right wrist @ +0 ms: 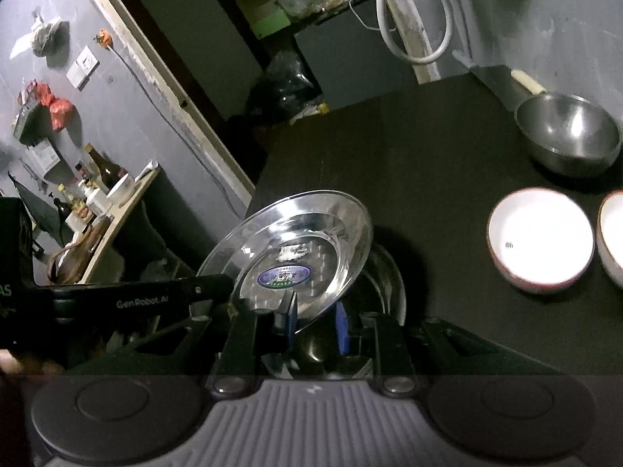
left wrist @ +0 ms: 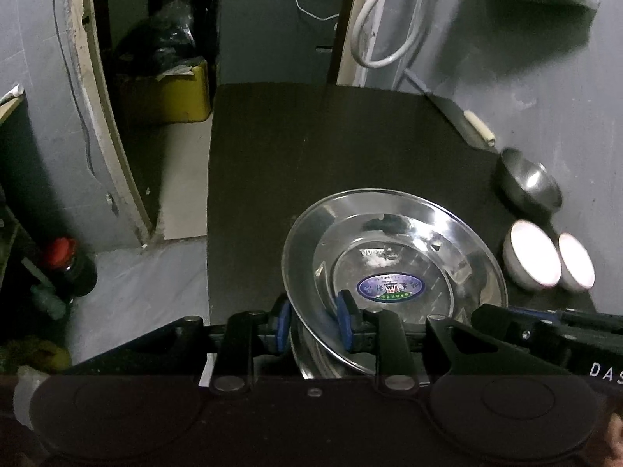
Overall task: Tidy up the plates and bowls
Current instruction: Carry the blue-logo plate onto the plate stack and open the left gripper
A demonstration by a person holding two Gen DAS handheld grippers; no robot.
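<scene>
Both my left gripper [left wrist: 313,325] and right gripper [right wrist: 313,325] clamp one tilted steel plate [left wrist: 393,272] above another at 6 o'clock. At 2 o'clock stand one steel bowl [left wrist: 531,181] and two white bowls [left wrist: 531,258]; the dark surface [left wrist: 311,148] lies bare toward 12, dropping off at 9.

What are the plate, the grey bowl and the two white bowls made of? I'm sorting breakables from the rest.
Plate: likely stainless steel, polished, with mirror reflections and a maker's sticker. Grey bowl: also metal by its look, duller brushed sheen. White bowls: probably glazed ceramic, glossy white inside with a darker rim, though melamine can't be excluded.
</scene>
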